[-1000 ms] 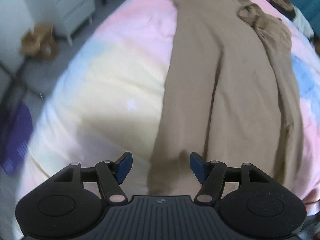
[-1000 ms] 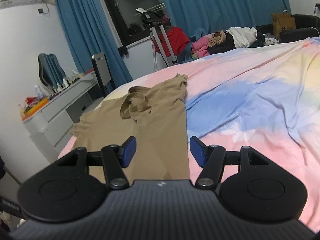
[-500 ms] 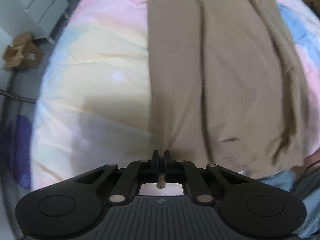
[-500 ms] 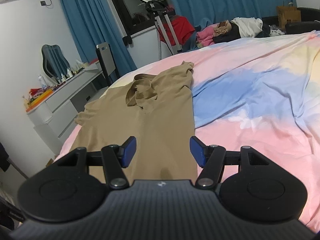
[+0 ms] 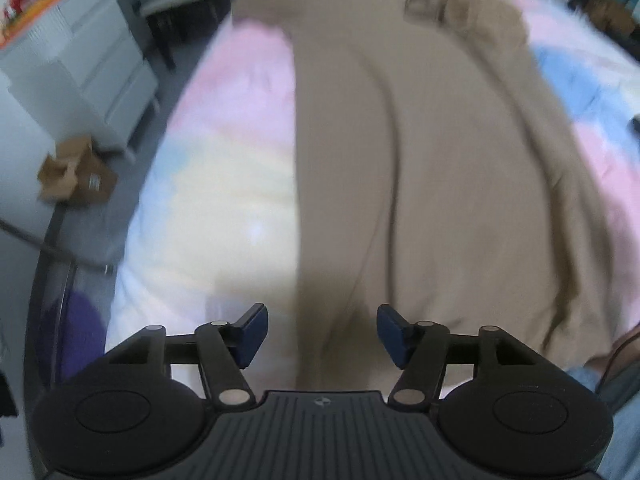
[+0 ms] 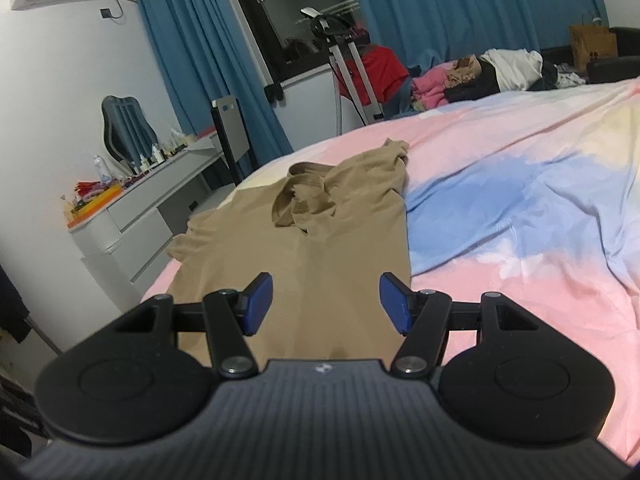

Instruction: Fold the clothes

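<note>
Blue pads of the left gripper (image 5: 322, 334) stand apart, having just been opening, and nothing is pinched between them; the tan shirt (image 5: 420, 168) lies flat below and ahead of that gap, its near hem running under the tool. Off to that gripper's left, past the edge of the pastel bedspread (image 5: 224, 184), a cardboard box (image 5: 74, 176) sits on the floor beside white drawers (image 5: 96, 68). The left view is blurred.

The right gripper (image 6: 326, 304) also holds its jaws apart and empty, low over the same shirt, which stretches away ahead of it with the collar bunched near the far end. To its right the bedspread spreads in pink and blue. Farther ahead to the left stands a cluttered desk (image 6: 160, 184), and beyond the bed a clothes pile (image 6: 492, 76) against blue curtains (image 6: 440, 12).
</note>
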A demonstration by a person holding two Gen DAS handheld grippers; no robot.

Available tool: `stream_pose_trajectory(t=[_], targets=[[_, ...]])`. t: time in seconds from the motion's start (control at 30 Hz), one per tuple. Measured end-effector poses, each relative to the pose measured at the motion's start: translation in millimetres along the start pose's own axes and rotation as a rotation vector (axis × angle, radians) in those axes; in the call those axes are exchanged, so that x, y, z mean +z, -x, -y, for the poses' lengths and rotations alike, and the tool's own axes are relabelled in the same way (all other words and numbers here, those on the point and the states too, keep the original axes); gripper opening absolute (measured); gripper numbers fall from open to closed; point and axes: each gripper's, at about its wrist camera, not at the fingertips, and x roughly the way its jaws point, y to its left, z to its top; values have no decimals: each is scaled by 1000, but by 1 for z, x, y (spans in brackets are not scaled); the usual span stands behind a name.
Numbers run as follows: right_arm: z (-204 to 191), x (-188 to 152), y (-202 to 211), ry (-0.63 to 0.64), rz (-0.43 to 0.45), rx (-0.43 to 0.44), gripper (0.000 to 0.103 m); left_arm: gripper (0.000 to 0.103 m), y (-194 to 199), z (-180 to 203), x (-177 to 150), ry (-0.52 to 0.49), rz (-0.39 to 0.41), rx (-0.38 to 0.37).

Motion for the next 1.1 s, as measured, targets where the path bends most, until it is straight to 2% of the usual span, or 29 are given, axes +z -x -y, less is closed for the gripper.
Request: stream_pose_trajectory(t=[0.07,0.1,0.17,0.27,0.33,0.43,0.47,0.57,0.63,0.7,0.8,0.9,1.0,1.03,1.1], targets=[[0,1,1,-1,12,6,62,80,21,17,0,-16,141,-20],[-1,2,2,-1,18,9,62,83,31,25,0,-17,216,-31],[-1,2,4,-2,30,15,62,84,46,43,2,-34,348,-48],[-1,2,7,-2,46,19,62,85,54,76,5,-59,487,-75],[0,2,10,-7,66,20,62,86,49,95,12,-49,521,-108],[2,2,16,-19,109,23,62,93,44,119,27,-78,563,-162],[3,2,17,-18,120,19,62,97,42,127,30,-97,590,-165],[5,3,19,-19,148,4,62,99,16,134,32,-153,655,-184],[6,2,19,-16,159,-4,62,102,1,137,31,-141,686,-188],[6,0,17,-13,159,-19,62,103,-17,134,24,-113,694,-197],[8,-4,15,-16,143,-36,62,103,-48,122,11,-100,654,-209],[8,-7,12,-20,121,-38,62,103,-59,106,7,-76,651,-183],[4,-10,5,4,105,-52,63,103,-54,96,5,-58,683,-175],[1,-11,2,15,99,-56,73,103,-50,93,5,-55,692,-179],[-5,-15,-3,47,85,-52,86,103,-41,88,5,-56,707,-183]])
